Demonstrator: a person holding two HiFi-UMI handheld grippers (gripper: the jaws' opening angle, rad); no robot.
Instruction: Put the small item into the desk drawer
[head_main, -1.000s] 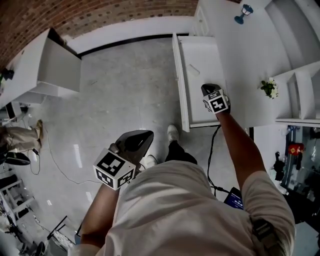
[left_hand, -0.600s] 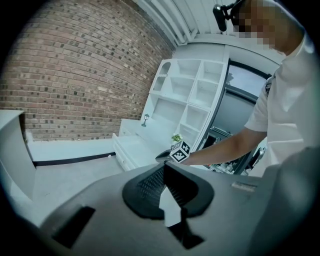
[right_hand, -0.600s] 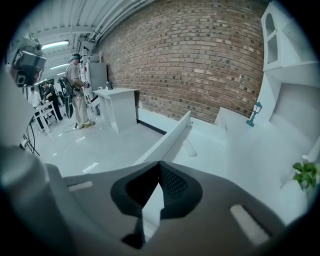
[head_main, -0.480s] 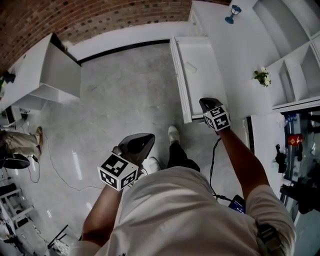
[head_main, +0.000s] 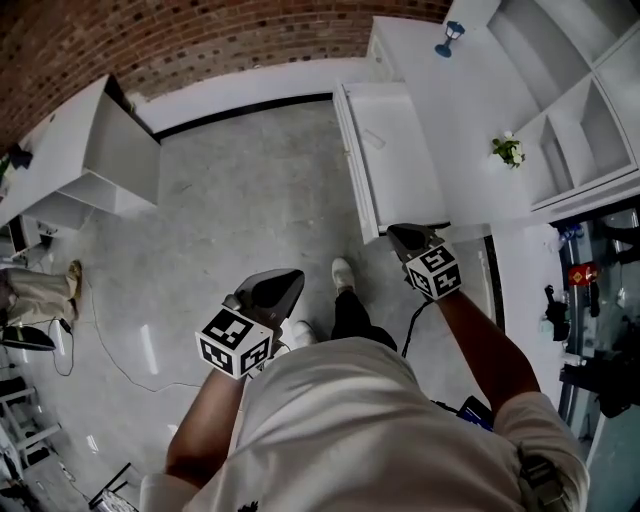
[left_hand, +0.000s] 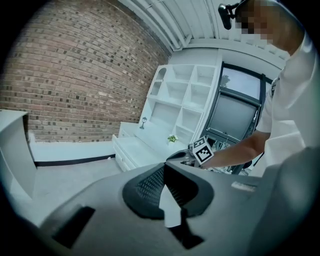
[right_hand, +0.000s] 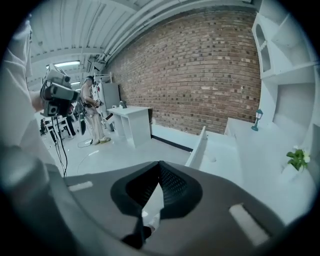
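The white desk drawer (head_main: 408, 185) stands pulled open at the upper middle of the head view. A small pale item (head_main: 372, 138) lies flat inside it toward the far end. My right gripper (head_main: 407, 238) hangs just off the drawer's near end, jaws shut with nothing between them. In the right gripper view that same gripper (right_hand: 160, 169) points along the drawer (right_hand: 216, 150). My left gripper (head_main: 268, 292) is held over the floor, well left of the drawer, jaws closed and empty. The left gripper view shows its tips (left_hand: 164, 168) together.
The white desk top (head_main: 455, 110) carries a small blue lamp (head_main: 449, 36) and a little plant (head_main: 508, 150), with open shelves (head_main: 575, 110) behind. A white cabinet (head_main: 105, 150) stands at the left. A cable (head_main: 110, 345) trails on the floor. Someone stands at the far left (head_main: 30, 285).
My right gripper has drawn back from over the drawer's inside to just past its near end. The left gripper has stayed in about the same place.
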